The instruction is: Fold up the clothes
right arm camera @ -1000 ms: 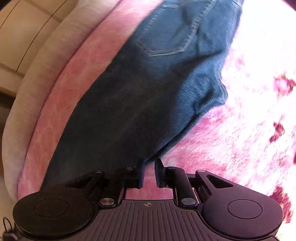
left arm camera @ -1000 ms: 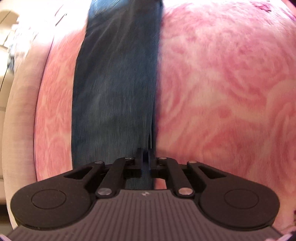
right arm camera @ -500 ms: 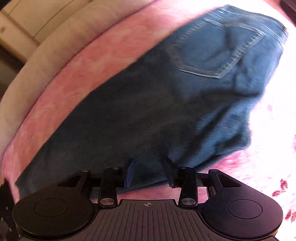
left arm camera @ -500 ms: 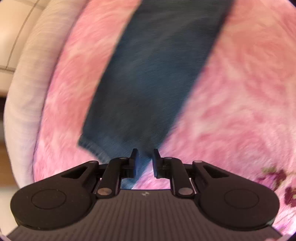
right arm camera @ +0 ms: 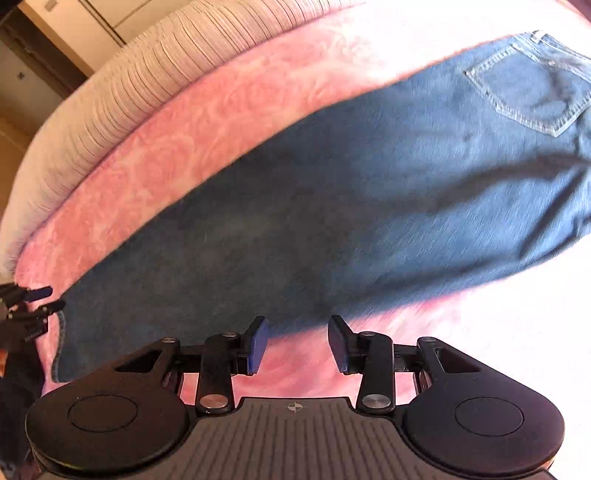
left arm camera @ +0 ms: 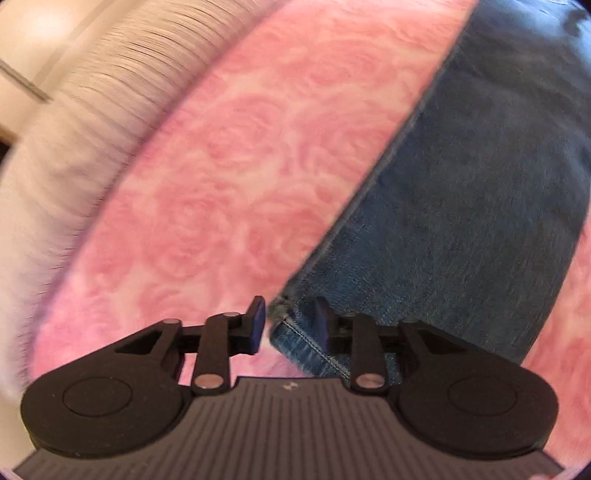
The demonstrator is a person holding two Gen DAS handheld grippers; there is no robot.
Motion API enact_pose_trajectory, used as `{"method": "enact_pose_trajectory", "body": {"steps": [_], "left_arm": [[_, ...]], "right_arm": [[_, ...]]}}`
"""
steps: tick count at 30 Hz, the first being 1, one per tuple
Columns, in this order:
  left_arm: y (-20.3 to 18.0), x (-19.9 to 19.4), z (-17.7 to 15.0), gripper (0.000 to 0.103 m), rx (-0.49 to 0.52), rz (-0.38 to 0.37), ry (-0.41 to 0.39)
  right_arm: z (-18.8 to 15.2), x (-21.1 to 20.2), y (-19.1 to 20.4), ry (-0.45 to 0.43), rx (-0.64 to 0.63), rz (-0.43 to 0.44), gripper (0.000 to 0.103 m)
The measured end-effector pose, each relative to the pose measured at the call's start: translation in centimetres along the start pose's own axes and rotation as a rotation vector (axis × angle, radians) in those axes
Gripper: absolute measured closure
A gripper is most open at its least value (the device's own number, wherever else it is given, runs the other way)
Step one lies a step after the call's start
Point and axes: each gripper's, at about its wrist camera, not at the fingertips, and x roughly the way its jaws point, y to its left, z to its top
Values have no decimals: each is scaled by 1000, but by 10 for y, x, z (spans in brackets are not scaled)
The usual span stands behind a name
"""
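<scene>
Dark blue jeans (right arm camera: 332, 206), folded lengthwise, lie flat on a pink rose-patterned blanket (right arm camera: 221, 110). Their back pocket (right arm camera: 528, 92) is at the upper right in the right wrist view. My right gripper (right arm camera: 297, 343) is open, just short of the near long edge of the jeans, with only blanket between its fingers. My left gripper (left arm camera: 290, 325) is also open at the leg end. The frayed hem corner (left arm camera: 284, 317) sits in the gap between its fingers, not pinched. From the right wrist camera, the left gripper (right arm camera: 33, 306) shows at the far left beside the hem.
A white ribbed mattress side (left arm camera: 74, 129) runs along the blanket's far edge, with pale cabinets (right arm camera: 92, 22) beyond it. Bright pink blanket (right arm camera: 498, 332) spreads to the right of the jeans.
Both grippers have opened and let go of the jeans. The left one has swung to the hem corner. The right one has drawn back off the long edge.
</scene>
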Motion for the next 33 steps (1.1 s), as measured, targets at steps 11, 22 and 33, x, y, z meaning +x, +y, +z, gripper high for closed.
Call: {"method": "enact_pose_trajectory", "body": {"steps": [11,22,33], "left_arm": [[14,5,-10,93,96,-24,-134],[6,-14,-23,79,154,44,-130],[-52,-36,-57,78,247,-37,-72]], "right_arm": [[-38,11,57,12,53,-63,62],[-41,0,53,-7,81,-88,61],[-71,-55,42,-54,134,-171,56]]}}
